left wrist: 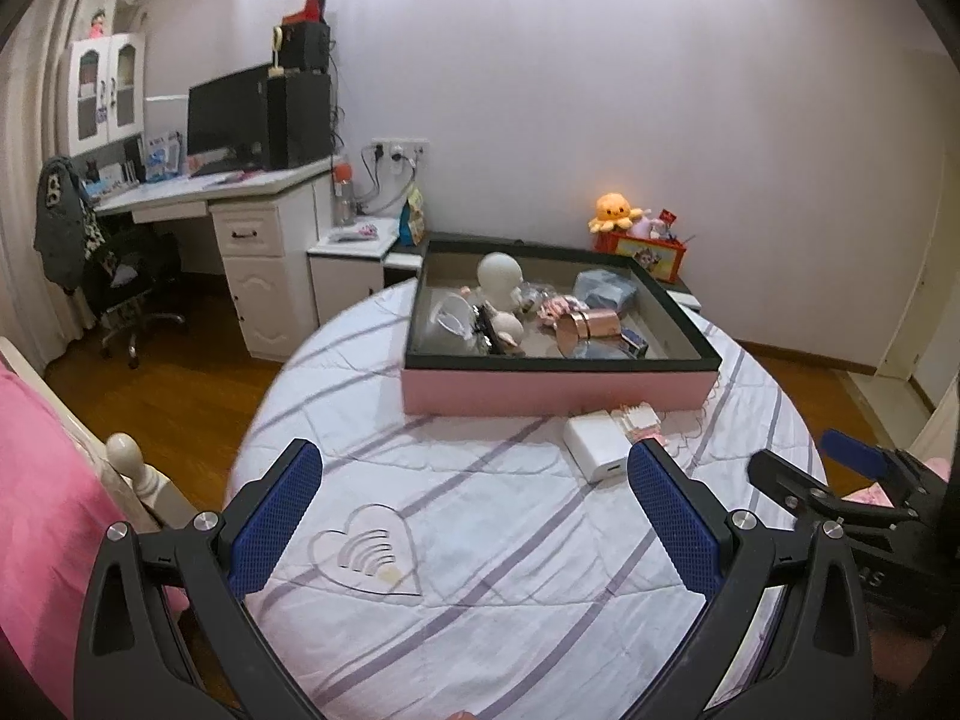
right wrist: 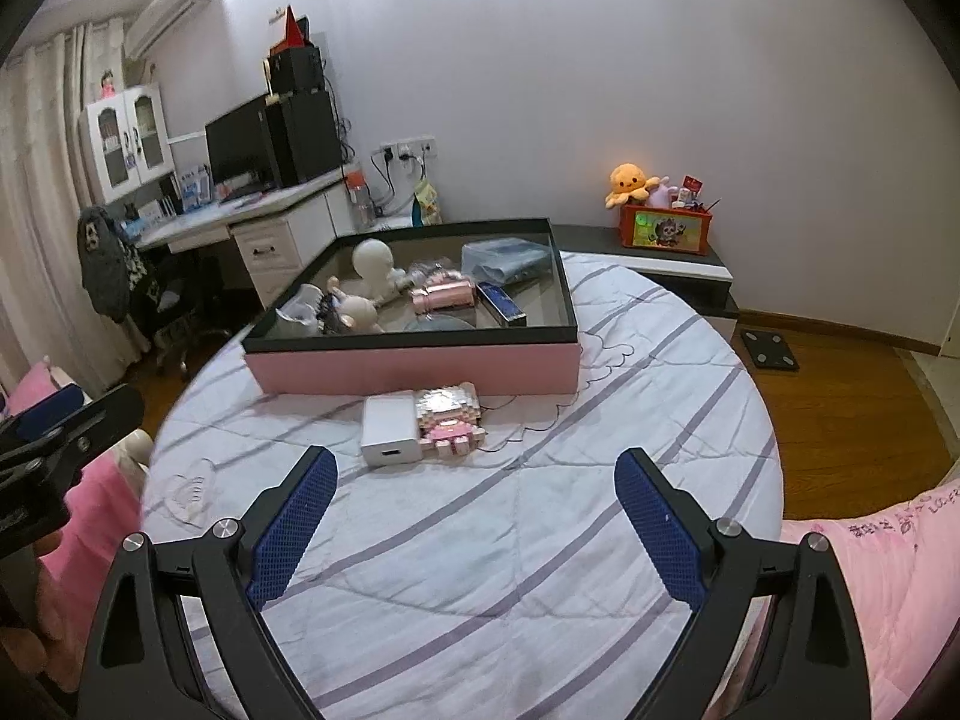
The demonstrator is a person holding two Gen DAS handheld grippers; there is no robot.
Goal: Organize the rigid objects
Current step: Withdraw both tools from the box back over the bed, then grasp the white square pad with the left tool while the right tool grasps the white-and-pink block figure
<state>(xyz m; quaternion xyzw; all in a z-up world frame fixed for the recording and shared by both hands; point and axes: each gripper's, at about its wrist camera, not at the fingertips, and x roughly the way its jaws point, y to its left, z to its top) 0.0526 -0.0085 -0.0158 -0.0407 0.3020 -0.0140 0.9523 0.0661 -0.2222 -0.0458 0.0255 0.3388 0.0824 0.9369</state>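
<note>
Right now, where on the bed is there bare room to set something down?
The striped sheet between the tongs and the white charger is bare, as is the stretch right of the pink block toy. In the left view, the patch by the heart outline is free too. The pink box is crowded, except its near right corner.

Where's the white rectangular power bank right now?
The white rectangular power bank lies on the striped bedsheet just in front of the pink storage box, touching the pink-and-white brick model on its right, ahead of both open hand-held grippers.
</note>
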